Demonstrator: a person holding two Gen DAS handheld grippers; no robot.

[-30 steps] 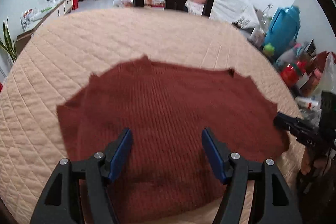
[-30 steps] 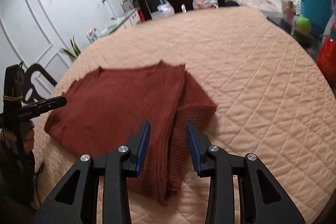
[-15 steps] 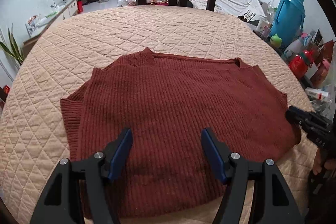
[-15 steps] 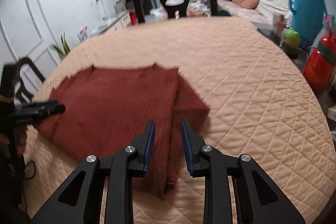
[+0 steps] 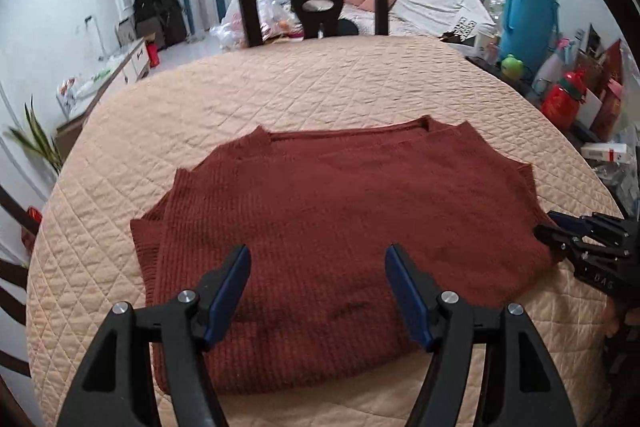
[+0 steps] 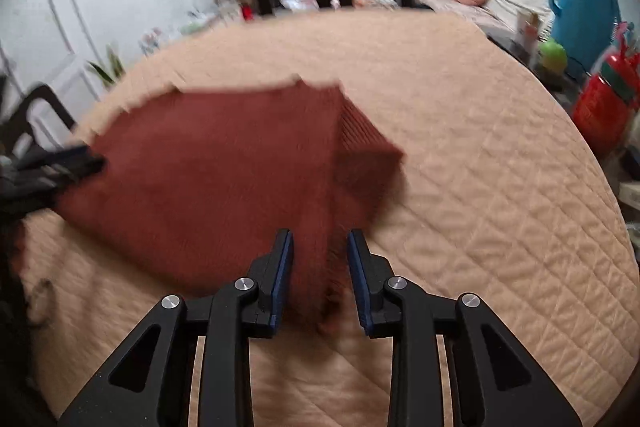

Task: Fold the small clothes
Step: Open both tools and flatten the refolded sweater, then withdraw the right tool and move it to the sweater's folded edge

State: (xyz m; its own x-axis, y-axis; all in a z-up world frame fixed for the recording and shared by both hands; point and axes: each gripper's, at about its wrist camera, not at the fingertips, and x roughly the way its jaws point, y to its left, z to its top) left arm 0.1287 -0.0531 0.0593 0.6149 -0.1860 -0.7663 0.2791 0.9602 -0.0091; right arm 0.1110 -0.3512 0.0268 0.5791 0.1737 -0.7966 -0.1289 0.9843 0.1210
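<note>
A rust-red knitted sweater (image 5: 340, 227) lies folded flat on the quilted beige table cover (image 5: 320, 87). My left gripper (image 5: 318, 261) hovers over its near edge, open, with nothing between its blue pads. In the right wrist view, which is blurred, the sweater (image 6: 216, 179) fills the left half. My right gripper (image 6: 320, 241) is at its near right corner; its jaws are opening, the folded edge lies between them, and the pads do not press on it. Each gripper also shows in the other's view: the right gripper (image 5: 560, 233) at the sweater's right corner, the left gripper (image 6: 76, 161) at its left edge.
A black chair (image 5: 314, 7) stands at the table's far side. A blue thermos jug (image 5: 528, 15), a red bottle (image 5: 562, 99) and other clutter crowd the right. The beige cover (image 6: 480, 167) stretches right of the sweater. A plant (image 5: 34, 143) stands at the left.
The left gripper has drawn back and tilted, so more of the sweater and room shows. The right gripper's jaws narrowed, then widened a little, and its view has gone blurred. The sweater lies unchanged.
</note>
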